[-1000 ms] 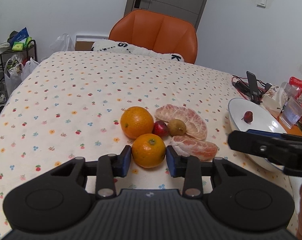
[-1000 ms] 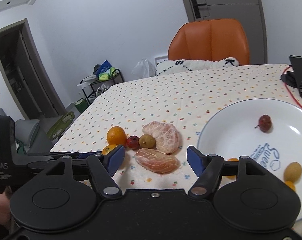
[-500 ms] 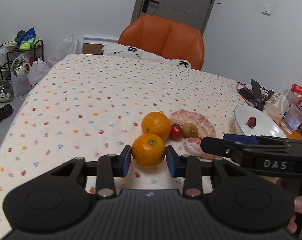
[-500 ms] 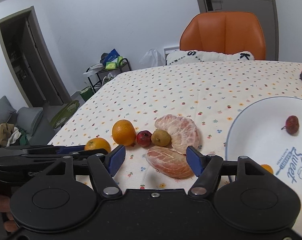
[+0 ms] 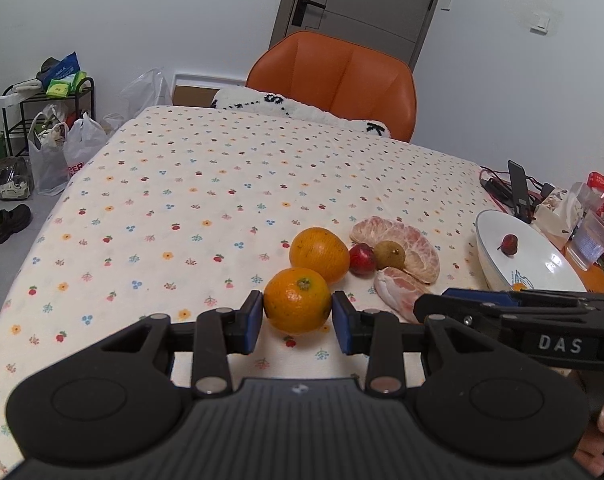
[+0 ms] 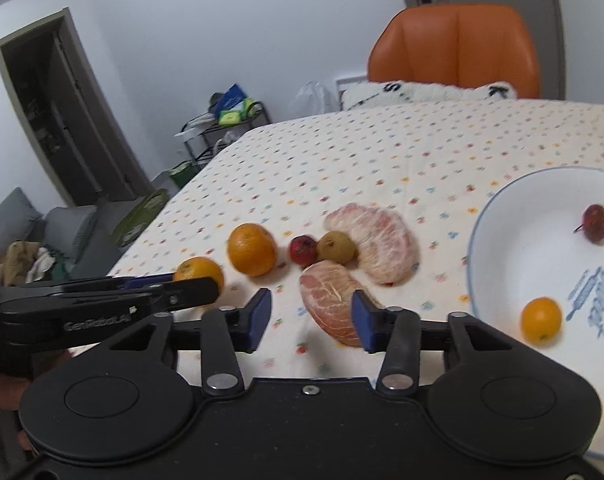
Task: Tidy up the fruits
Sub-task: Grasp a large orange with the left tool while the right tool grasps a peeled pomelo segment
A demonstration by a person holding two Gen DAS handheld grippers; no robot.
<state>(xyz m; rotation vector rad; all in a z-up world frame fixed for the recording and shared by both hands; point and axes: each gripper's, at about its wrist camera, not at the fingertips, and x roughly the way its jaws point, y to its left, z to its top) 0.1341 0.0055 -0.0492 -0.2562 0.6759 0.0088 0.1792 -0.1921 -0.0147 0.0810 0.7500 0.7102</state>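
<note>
My left gripper is shut on an orange, held just in front of the fruit cluster. In the right wrist view that gripper and its orange show at the left. My right gripper is open. Its right finger overlaps the smaller peeled pomelo piece, while its left finger stands clear of it. On the cloth lie a second orange, a small red fruit, a brownish-green fruit and a larger pomelo piece.
A white bowl at the right holds a small red fruit and a small orange fruit. A phone, cables and packets crowd the table's right edge. An orange chair stands behind the table.
My left gripper has drawn back from the cluster with the orange in it. The right gripper has swung left from the bowl to the smaller pomelo piece, and its fingers have narrowed.
</note>
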